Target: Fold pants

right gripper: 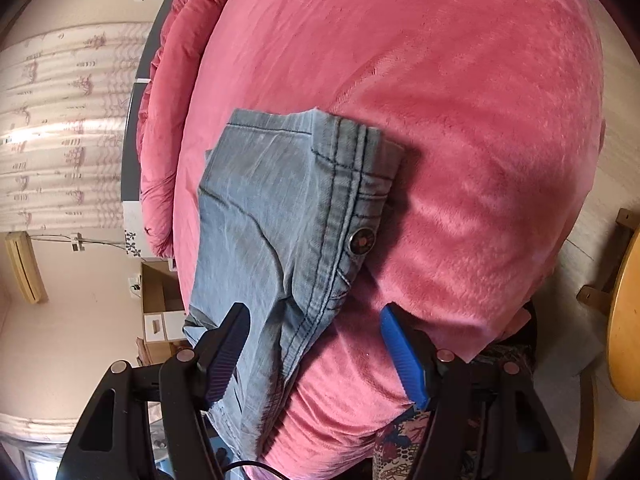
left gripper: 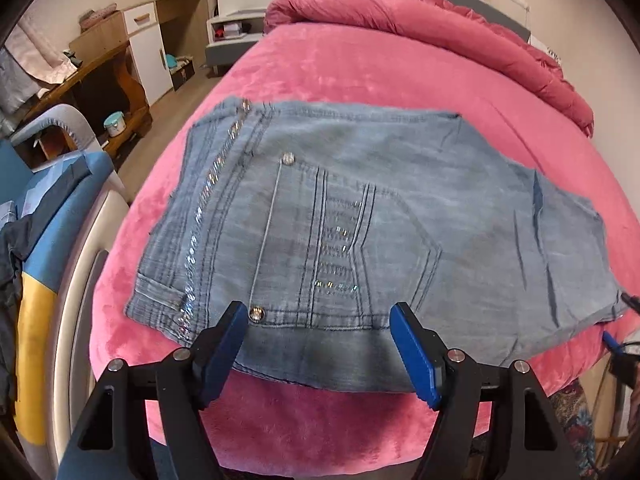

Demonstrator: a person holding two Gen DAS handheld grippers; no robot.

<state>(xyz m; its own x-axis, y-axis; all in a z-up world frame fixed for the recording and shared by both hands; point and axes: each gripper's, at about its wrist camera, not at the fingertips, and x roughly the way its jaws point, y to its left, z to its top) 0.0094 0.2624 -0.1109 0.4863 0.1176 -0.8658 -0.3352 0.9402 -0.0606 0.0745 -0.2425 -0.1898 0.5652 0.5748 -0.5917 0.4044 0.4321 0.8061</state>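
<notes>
Pants mostly folded on bed, both tools released.

Denim pants (left gripper: 360, 232) lie as a compact, roughly rectangular stack on the pink bed cover (left gripper: 340, 64), layers doubled over, back pocket with rhinestone trim and waistband facing up. Left tool (left gripper: 318, 322) hangs over the near edge, fingers spread wide, gripping nothing. Right tool (right gripper: 316, 328), seen from the right wrist view, is also spread; the waistband end with button (right gripper: 362, 242) sits between its fingers, not pinched. Judgement: main folds look done; near edge overhangs the bed a bit and layers are slightly uneven, so maybe one more fold or a tidy-up remains. Rolled duvet (left gripper: 440, 28) lies at the bed's far end.
</notes>
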